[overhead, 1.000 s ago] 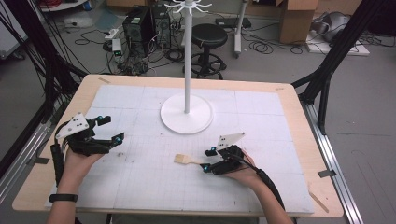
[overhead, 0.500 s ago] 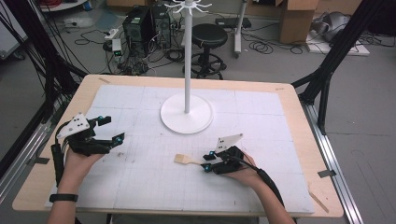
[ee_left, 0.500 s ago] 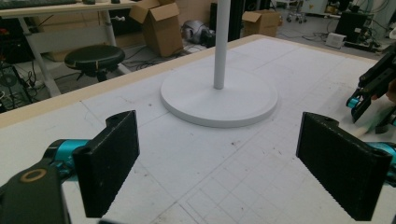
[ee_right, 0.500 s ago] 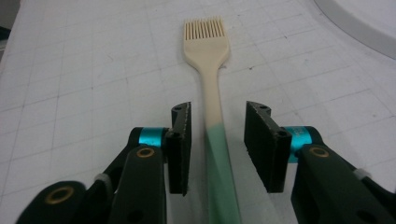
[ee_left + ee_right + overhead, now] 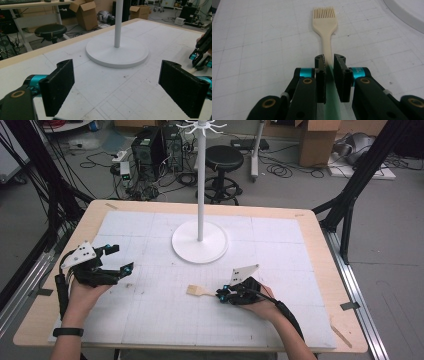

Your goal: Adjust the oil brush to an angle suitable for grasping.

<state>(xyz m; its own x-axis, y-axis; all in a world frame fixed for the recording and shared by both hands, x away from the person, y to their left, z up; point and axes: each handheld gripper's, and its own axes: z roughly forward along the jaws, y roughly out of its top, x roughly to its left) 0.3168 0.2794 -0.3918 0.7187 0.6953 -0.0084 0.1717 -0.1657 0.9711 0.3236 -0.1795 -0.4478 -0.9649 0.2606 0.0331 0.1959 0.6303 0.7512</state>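
Observation:
A cream brush [image 5: 325, 22] with a pale green handle lies flat on the white gridded mat [image 5: 150, 315], bristles pointing away from my right gripper. My right gripper [image 5: 329, 66] has just been closing and its pads now press on the handle from both sides; in the high view this gripper [image 5: 223, 295] sits low at the mat's front right, with the brush [image 5: 196, 290] sticking out to its left. My left gripper [image 5: 120, 258] is held at the left side of the mat. It [image 5: 117, 90] stands wide open with nothing between its jaws.
A white stand with a round base [image 5: 200, 245] and a tall pole [image 5: 201, 185] rises at the middle back of the mat. The wooden table edge [image 5: 320, 330] frames the mat. A stool, boxes and cables are on the floor beyond.
The right gripper's jaws have drawn together on the brush handle. Both hands have kept their places and the brush has not shifted.

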